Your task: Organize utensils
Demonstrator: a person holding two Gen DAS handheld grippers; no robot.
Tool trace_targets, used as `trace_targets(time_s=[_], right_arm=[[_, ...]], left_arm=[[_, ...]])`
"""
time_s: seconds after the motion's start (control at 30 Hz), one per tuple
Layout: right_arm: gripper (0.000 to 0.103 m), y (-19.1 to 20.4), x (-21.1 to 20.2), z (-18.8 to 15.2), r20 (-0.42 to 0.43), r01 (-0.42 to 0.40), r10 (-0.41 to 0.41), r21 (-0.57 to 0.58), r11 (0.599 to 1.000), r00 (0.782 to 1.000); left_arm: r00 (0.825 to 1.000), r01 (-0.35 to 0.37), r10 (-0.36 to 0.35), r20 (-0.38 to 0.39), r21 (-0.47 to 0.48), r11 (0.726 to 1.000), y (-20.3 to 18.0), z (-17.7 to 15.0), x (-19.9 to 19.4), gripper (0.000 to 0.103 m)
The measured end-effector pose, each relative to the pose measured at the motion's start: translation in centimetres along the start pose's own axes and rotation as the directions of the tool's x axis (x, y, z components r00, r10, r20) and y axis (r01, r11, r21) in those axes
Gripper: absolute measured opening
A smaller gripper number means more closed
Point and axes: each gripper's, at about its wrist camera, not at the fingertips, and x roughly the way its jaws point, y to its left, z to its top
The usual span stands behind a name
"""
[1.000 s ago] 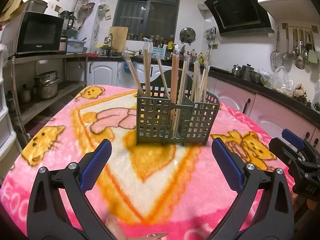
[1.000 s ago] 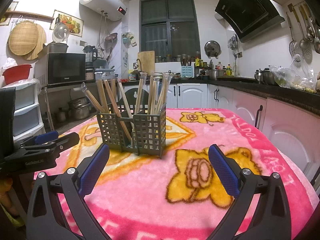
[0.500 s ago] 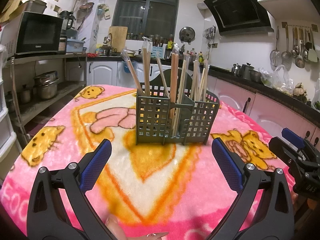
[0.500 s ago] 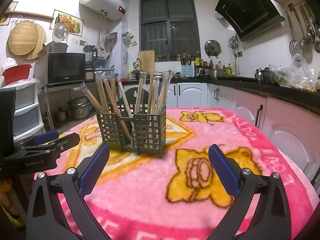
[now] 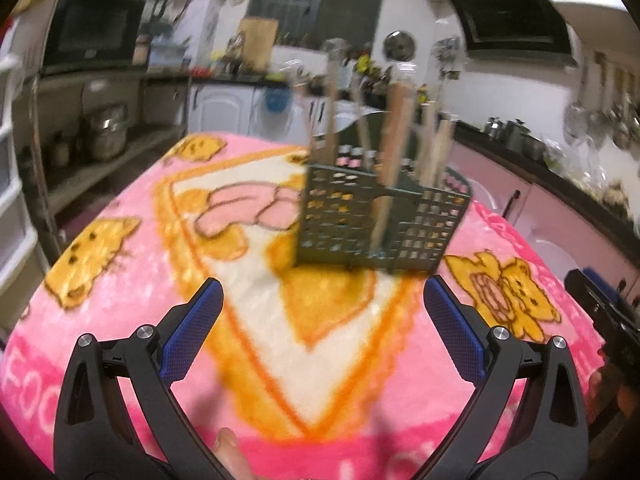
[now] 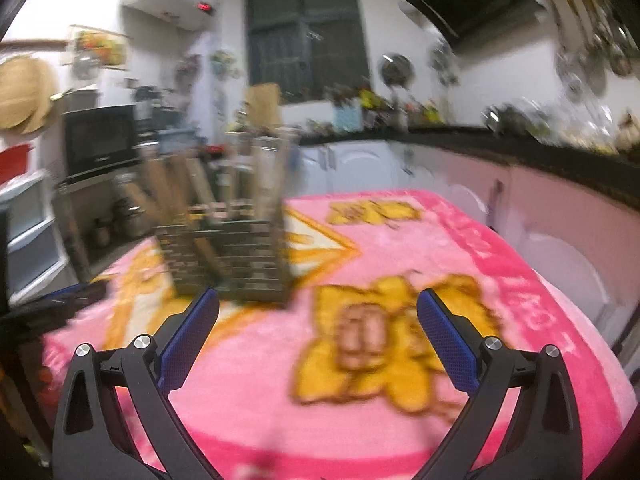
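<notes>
A grey-green slotted utensil basket [image 5: 380, 224] stands on the pink cartoon blanket [image 5: 160, 264], holding several wooden chopsticks [image 5: 394, 136] upright in its compartments. My left gripper [image 5: 322, 312] hangs open a little in front of the basket, with nothing between its blue pads. In the right wrist view the same basket [image 6: 236, 264] sits ahead and to the left of my right gripper [image 6: 318, 320], which is open and empty too. Both current views are motion-blurred. The right gripper's tip [image 5: 600, 300] shows at the left view's right edge.
A microwave [image 5: 92, 32] sits on a shelf unit left of the table, with pots below. Counters with pink cabinets [image 6: 560, 208] run along the right. Ladles hang on the right wall [image 5: 600, 112]. A fingertip [image 5: 230, 446] shows at the bottom.
Both grippers have started moving, so both views are now blurred and tilted. The basket sits further right in the left view and further left in the right view. Both stay open.
</notes>
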Motion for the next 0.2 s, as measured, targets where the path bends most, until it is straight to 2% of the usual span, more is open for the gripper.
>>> trace_targets(time_s=[0.03, 0.1, 0.13, 0.17, 0.2], right_arm=[[0.096, -1.3, 1.1, 0.5, -0.054, 0.029, -0.028, 0.002, 1.000, 0.998], [0.096, -4.9, 4.0, 1.2, -0.194, 0.116, -0.110, 0.018, 0.993, 0.975], [0.096, -6.3, 5.1, 1.4, -0.232, 0.144, -0.132, 0.034, 0.989, 0.964], [0.096, -8.4, 7.0, 1.5, -0.310, 0.188, -0.169, 0.034, 0.982, 0.936], [0.096, -10.3, 8.8, 1.3, -0.375, 0.231, -0.206, 0.024, 0.973, 0.904]], left_arm=[[1.000, -0.023, 0.023, -0.013, -0.012, 1.000, 0.9, 0.5, 0.2, 0.092], [0.993, -0.106, 0.105, -0.053, -0.018, 0.994, 3.2, 1.7, 1.0, 0.092], [0.980, -0.178, 0.176, -0.095, -0.017, 0.984, 4.7, 2.3, 1.9, 0.092], [0.966, -0.223, 0.216, -0.141, -0.034, 0.974, 6.4, 2.9, 2.9, 0.092], [0.960, -0.239, 0.227, -0.164, -0.055, 0.969, 7.7, 3.2, 3.7, 0.092]])
